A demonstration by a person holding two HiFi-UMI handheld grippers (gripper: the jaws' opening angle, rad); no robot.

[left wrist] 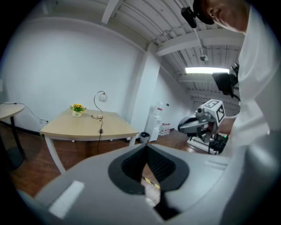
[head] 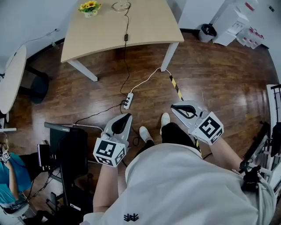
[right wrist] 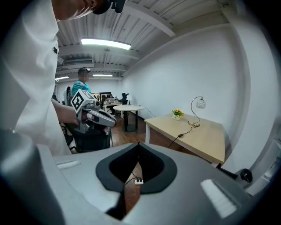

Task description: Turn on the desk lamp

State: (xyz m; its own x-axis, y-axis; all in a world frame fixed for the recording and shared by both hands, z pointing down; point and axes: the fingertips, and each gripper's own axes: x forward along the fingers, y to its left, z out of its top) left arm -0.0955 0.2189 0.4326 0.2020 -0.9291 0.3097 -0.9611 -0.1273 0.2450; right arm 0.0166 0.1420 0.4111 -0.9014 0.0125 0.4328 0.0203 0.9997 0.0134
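Observation:
The desk lamp [left wrist: 100,98] has a thin curved stem and a small globe head, and stands at the far edge of the wooden table [head: 149,26]; it looks unlit. In the head view only the lamp base [head: 120,6] shows. The lamp's black cord carries an inline switch [head: 126,37] and drops off the table front to the floor. The right gripper view also shows the lamp [right wrist: 200,104]. My left gripper [head: 127,117] and right gripper [head: 174,107] hover over the floor, well short of the table. Both are shut and empty.
A pot of yellow flowers [head: 89,8] stands left of the lamp. A white power strip [head: 128,100] and yellow-black floor tape [head: 176,90] lie between me and the table. A black chair [head: 70,151] and a person in teal [head: 11,173] are at my left, a bin [head: 207,30] far right.

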